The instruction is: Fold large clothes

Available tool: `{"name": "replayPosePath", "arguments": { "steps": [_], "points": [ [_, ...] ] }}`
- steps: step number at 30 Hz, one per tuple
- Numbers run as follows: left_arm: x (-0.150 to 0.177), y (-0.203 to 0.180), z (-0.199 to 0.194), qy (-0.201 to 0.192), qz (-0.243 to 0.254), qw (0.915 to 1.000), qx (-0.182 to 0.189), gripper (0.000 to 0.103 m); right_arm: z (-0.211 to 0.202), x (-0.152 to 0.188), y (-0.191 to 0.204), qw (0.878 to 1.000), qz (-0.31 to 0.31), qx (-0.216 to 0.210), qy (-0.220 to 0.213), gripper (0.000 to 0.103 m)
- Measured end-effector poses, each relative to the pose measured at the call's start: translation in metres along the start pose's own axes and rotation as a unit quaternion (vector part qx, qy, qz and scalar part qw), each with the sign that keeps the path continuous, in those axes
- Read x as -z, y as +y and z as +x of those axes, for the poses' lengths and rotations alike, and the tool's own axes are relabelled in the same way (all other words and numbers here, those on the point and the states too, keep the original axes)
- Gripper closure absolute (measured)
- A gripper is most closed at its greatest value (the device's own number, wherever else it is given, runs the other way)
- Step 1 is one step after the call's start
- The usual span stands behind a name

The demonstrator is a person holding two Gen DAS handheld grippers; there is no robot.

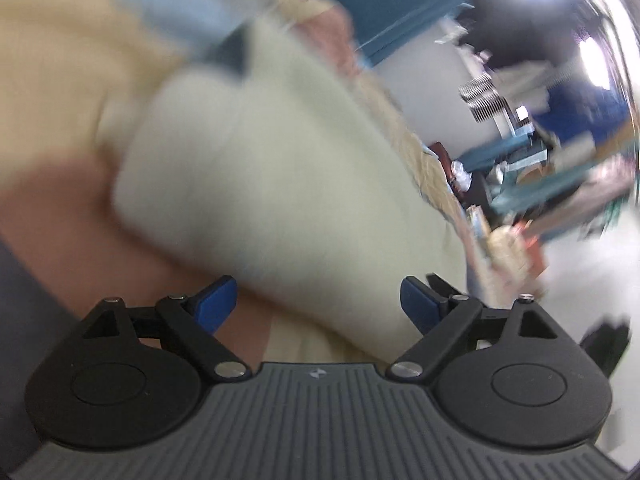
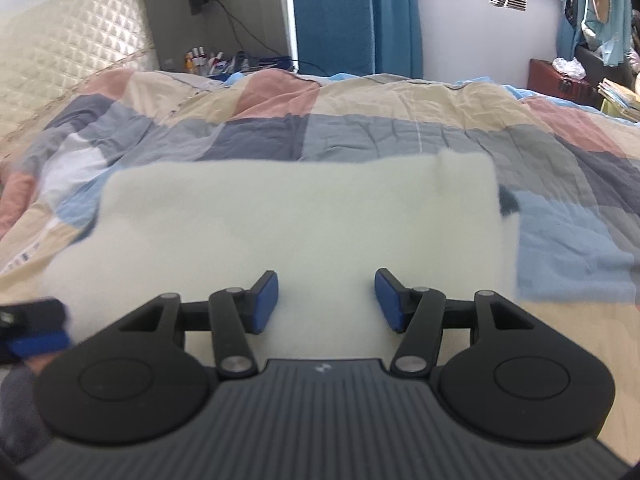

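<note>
Blue-padded right gripper (image 2: pixel 326 300) nearest, jaws apart, nothing pinched, hovering over the near edge of a cream fleece garment (image 2: pixel 296 216). Left gripper (image 1: pixel 318 306) spread wide, empty, above the same blurred fleece. Folded rectangle flat on patchwork quilt (image 2: pixel 360 136); beyond, quilted headboard (image 2: pixel 72 40), blue curtain (image 2: pixel 396 16).

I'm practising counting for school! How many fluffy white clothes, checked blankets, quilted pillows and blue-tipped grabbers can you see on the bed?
Fluffy cream garment, folded flat: 1
Patchwork quilt beneath it: 1
Quilted cream pillow: 1
Grippers: 2, the right gripper and the left gripper, both with jaws apart and nothing between them
Total: 5
</note>
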State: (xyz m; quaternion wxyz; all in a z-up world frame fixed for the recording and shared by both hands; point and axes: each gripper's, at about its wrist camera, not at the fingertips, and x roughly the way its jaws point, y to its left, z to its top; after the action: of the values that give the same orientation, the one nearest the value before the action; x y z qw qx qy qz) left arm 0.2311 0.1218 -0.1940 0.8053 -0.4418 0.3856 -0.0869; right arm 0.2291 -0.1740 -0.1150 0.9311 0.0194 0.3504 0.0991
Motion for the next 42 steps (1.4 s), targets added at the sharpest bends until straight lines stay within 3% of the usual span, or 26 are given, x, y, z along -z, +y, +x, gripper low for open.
{"name": "replayPosePath", "arguments": {
  "steps": [4, 8, 14, 17, 21, 28, 31, 34, 37, 41, 42],
  "points": [
    [-0.011, 0.037, 0.014, -0.012, -0.108, 0.9940, 0.015, 0.012, -0.005, 0.001, -0.003, 1.000, 0.025, -0.007, -0.003, 0.046],
    [-0.021, 0.058, 0.020, -0.033, -0.190, 0.9796, 0.058, 0.012, -0.007, 0.004, -0.006, 0.999, 0.046, -0.014, -0.006, 0.046],
    [-0.033, 0.075, 0.035, -0.047, -0.259, 0.9610, 0.084, 0.013, -0.006, 0.006, -0.003, 0.999, 0.045, -0.002, -0.016, 0.046],
    [-0.042, 0.072, 0.039, -0.047, -0.253, 0.9641, 0.064, 0.014, -0.009, 0.006, -0.005, 0.997, 0.068, -0.001, -0.027, 0.046],
    [-0.048, 0.059, 0.038, -0.053, -0.203, 0.9776, 0.017, 0.035, -0.019, 0.005, -0.005, 0.995, 0.092, -0.010, -0.044, 0.046],
    [-0.053, 0.040, 0.031, -0.079, -0.123, 0.9893, -0.001, 0.051, -0.036, 0.010, -0.002, 0.985, 0.148, -0.066, -0.055, 0.045],
    [-0.055, 0.035, 0.030, -0.085, -0.113, 0.9899, 0.003, 0.053, -0.041, 0.014, 0.000, 0.977, 0.183, -0.103, -0.045, 0.045],
    [-0.056, 0.035, 0.030, -0.087, -0.110, 0.9900, 0.009, 0.054, -0.040, 0.020, -0.003, 0.964, 0.225, -0.142, -0.027, 0.031],
    [-0.056, 0.034, 0.030, -0.089, -0.108, 0.9901, 0.010, 0.054, -0.035, 0.027, -0.008, 0.950, 0.264, -0.169, 0.000, 0.029],
    [-0.057, 0.038, 0.031, -0.088, -0.110, 0.9899, 0.012, 0.054, -0.021, 0.036, -0.012, 0.930, 0.312, -0.192, 0.034, 0.013],
    [-0.057, 0.038, 0.031, -0.088, -0.110, 0.9900, 0.012, 0.054, -0.015, 0.040, -0.014, 0.924, 0.327, -0.193, 0.045, 0.013]
  ]
}}
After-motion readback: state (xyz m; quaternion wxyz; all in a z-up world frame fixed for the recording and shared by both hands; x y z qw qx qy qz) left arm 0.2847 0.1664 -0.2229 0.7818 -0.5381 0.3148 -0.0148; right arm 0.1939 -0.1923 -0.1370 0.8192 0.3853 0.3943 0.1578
